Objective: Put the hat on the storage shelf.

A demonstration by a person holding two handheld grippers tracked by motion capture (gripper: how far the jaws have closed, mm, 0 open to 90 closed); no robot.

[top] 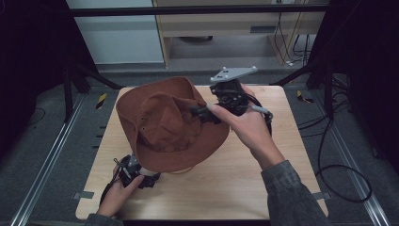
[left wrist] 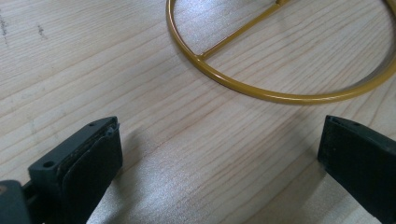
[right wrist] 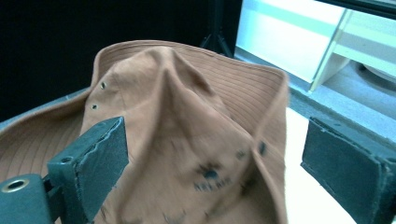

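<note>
The left gripper [top: 136, 173] is resting low near the tabletop's [top: 226, 188] front left edge, its jaws standing wide apart with nothing between them. In the left gripper view, bare wood is lying between the jaws, and a yellow wire ring [left wrist: 261, 91] is sitting just beyond them. The brown hat [top: 169, 125] is covering the left-centre of the tabletop, its brim overhanging the left gripper. The right gripper [top: 207, 113] is hovering at the hat's right side, jaws spread either side of the crown, not clamping it. The tabletop's right half is lying open.
</note>
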